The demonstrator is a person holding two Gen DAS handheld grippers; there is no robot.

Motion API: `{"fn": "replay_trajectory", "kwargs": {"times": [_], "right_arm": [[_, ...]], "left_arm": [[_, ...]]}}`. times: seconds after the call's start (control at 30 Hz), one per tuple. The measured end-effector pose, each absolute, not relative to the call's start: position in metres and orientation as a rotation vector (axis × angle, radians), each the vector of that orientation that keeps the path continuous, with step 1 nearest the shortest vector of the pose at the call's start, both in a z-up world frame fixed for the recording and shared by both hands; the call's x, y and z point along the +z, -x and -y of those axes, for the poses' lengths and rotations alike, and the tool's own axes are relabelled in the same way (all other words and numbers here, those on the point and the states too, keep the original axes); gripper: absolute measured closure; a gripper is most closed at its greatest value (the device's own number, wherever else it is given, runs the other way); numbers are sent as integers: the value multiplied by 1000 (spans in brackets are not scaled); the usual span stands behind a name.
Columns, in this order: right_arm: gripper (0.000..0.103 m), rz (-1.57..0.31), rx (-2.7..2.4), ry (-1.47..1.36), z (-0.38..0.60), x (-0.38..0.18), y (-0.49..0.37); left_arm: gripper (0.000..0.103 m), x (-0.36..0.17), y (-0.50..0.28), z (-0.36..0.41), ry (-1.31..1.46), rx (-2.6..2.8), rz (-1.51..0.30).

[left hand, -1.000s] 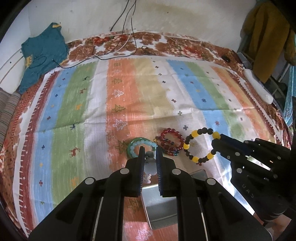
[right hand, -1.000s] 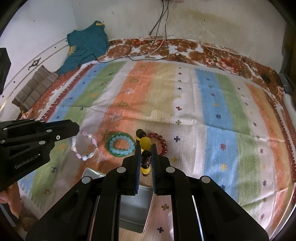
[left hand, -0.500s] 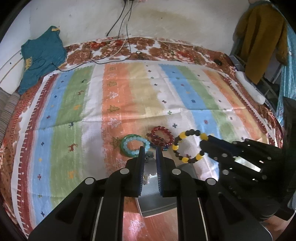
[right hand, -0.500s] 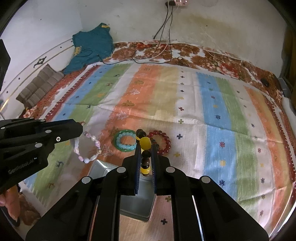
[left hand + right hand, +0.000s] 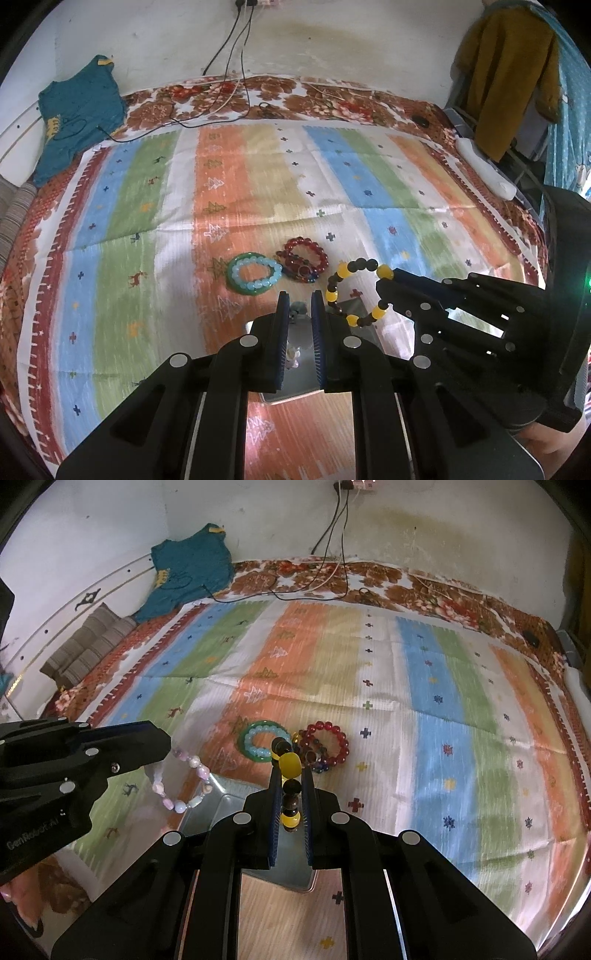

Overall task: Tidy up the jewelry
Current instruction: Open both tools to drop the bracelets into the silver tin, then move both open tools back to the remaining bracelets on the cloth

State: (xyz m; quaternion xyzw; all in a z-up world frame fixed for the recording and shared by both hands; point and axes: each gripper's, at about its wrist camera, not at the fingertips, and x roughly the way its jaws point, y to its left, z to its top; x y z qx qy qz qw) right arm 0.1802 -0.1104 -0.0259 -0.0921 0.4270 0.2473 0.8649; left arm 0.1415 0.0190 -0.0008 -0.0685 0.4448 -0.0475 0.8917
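My left gripper (image 5: 299, 301) is shut on a pink and white bead bracelet (image 5: 201, 771), which hangs from its tip (image 5: 162, 747) in the right wrist view. My right gripper (image 5: 290, 775) is shut on a yellow and black bead bracelet (image 5: 354, 291); the loop dangles from the right gripper (image 5: 386, 286) in the left wrist view. Both bracelets hang just above a shiny metal tin (image 5: 225, 805) lying on the striped cloth. Beyond the tin, a green and pale blue bracelet (image 5: 253, 273) and a red bead bracelet (image 5: 306, 258) lie side by side on the cloth.
The striped cloth (image 5: 258, 177) covers a bed against a white wall. A teal garment (image 5: 77, 118) and cables (image 5: 229, 92) lie at the far side. A striped cushion (image 5: 88, 642) sits far left, and a mustard garment (image 5: 506, 85) hangs at the right.
Both grippers have drawn back toward the near side, each still holding its bracelet. The bracelets on the cloth now look farther off and more of the tin shows below.
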Motion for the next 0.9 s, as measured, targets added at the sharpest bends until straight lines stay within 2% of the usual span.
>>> {"fn": "replay_trajectory", "kwargs": {"times": [0.2,0.23,0.27,0.3,0.33,0.6,0.9], "right_arm": [[90,-889,488,177,115,-26,-178],[85,-895,476,177,116,-27,-180],[76,-899,466,180,118,-28,-181],[73,-902,457,181,119,-30,-183],[72,-909,443,181,121,-32,-186],[71,-972,399,149,135,-43,-201],[55,-1011,367,139,140,-53,-213]], "left_arm": [[90,-8,-139,-18,146,-89,-951],[90,-8,-139,-19,146,-80,-948],[88,-8,-140,-20,144,-69,-948],[85,-8,-140,-23,146,-63,-952],[80,-9,-141,-25,151,-60,-957],[74,-14,-143,-34,157,-40,-980],[64,-26,-148,-35,131,-38,-1021]]}}
